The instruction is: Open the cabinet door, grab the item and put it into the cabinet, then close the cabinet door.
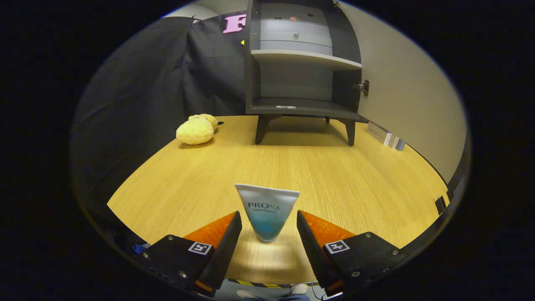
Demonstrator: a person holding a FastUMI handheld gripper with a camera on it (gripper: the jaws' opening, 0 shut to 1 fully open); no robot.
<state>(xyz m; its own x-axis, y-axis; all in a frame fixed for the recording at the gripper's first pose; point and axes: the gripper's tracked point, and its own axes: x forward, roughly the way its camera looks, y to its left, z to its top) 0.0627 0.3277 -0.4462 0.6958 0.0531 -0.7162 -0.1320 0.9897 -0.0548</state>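
**Tube framed by spread tongs, cabinet open beyond**

A wood-grain surface is seen in a dark-draped booth. Nearest, the tongs are held apart, and the tube stands upright between their fingers, touched by neither; its long axis is vertical, flat crimp uppermost. Bare board lies open ahead. Farther off, a yellow plush toy rests left of the cabinet, whose door is swung wide, lower shelf free.

Wood-grain surface lit from above, backed by black cloth wall and a plain beige wall.
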